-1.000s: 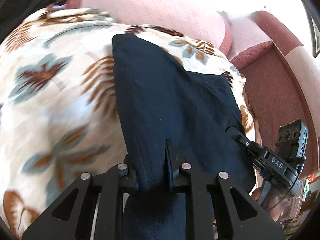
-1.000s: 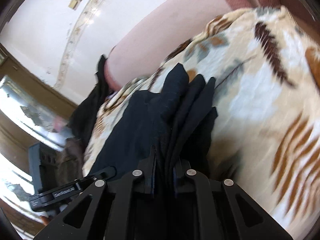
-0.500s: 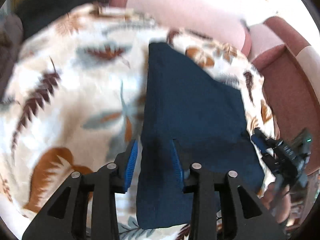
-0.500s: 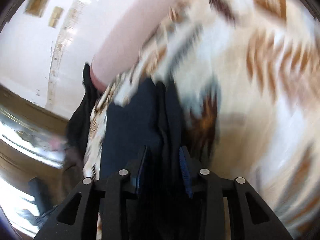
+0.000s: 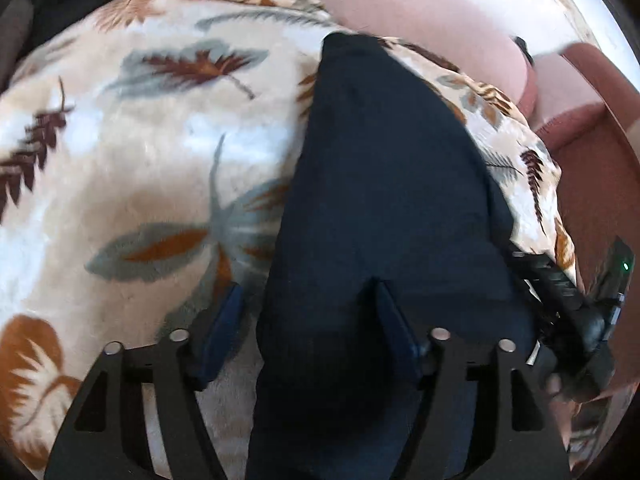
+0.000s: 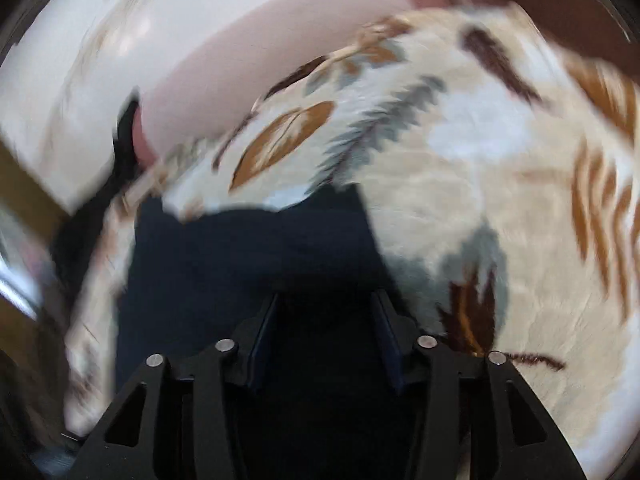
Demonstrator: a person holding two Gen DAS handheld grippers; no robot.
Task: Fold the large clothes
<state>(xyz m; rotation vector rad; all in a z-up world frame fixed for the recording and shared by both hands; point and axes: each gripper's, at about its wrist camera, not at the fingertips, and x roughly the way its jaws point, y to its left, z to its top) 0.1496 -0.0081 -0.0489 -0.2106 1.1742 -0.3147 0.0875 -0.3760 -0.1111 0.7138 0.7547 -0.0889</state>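
One dark navy garment (image 5: 384,200) is laid in a long folded strip on the leaf-patterned blanket (image 5: 160,152) that covers the pink sofa (image 5: 400,4), its far end reaching toward the backrest edge. It is judged to have been set flat so the fold keeps. Two claws are counted. The left claw (image 5: 308,320) is spread wide above the near end, gripping nothing. The right claw (image 6: 324,328) is likewise parted over the dark cloth (image 6: 248,256), released.
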